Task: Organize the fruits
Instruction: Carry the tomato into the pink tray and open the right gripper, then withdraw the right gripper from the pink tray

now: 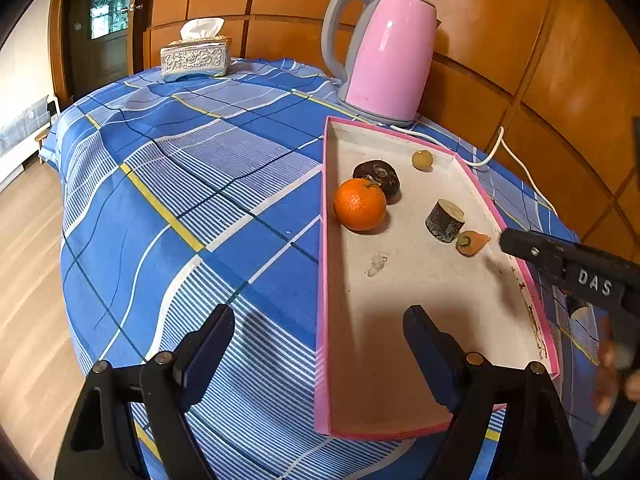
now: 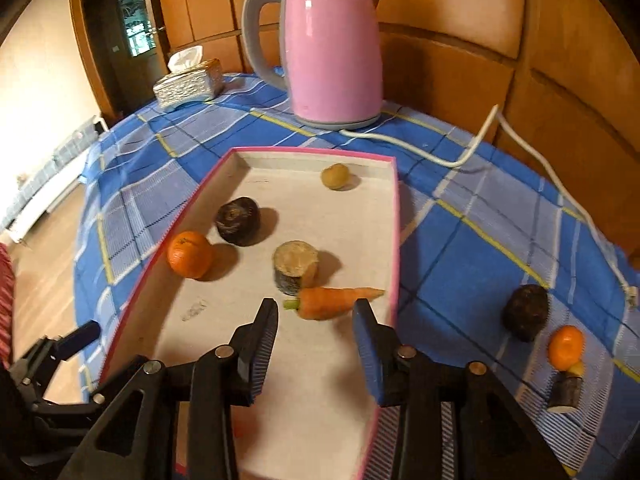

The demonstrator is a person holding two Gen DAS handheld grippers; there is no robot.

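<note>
In the tray [image 2: 394,240], the carrot [image 2: 328,302] lies before the stump [image 2: 295,266]; kettle [image 2: 334,48] behind.

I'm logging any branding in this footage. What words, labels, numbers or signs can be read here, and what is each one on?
"DAS": white raised letters on the black arm of the right gripper, seen from the left wrist view; it may be part of a longer word.
Pink kettle: no readable label.
Silver tissue box: embossed ornament only, no text.
Pink-rimmed tray: nothing printed.
Left gripper: no marking shows.
</note>
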